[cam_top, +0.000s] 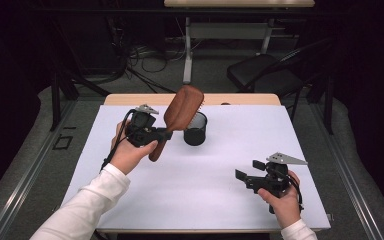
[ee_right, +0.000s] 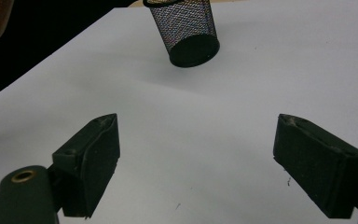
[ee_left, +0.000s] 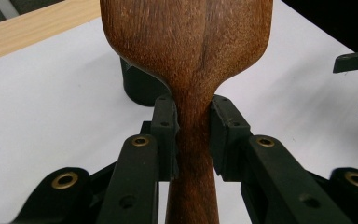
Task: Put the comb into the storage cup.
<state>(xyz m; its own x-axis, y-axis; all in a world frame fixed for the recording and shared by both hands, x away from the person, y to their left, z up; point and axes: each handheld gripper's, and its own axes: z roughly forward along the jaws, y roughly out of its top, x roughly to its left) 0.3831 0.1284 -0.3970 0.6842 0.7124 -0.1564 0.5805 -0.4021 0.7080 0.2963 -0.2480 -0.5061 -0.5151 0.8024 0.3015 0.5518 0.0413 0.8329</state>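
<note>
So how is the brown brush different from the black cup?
The hairbrush is brown, solid wood; the mesh cup is black and see-through. The hairbrush is held up in the air, tilted, by the left gripper; the mesh cup stands upright on the white table. Both are near the table's far side.

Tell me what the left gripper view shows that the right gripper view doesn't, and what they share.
Left gripper view: the left gripper shut on the neck of the wooden brush, plus a strip of bare table edge.
Right gripper view: the right gripper with jaws wide open and nothing between them, and the mesh of the cup.
Both: the black cup and the white mat.
</note>
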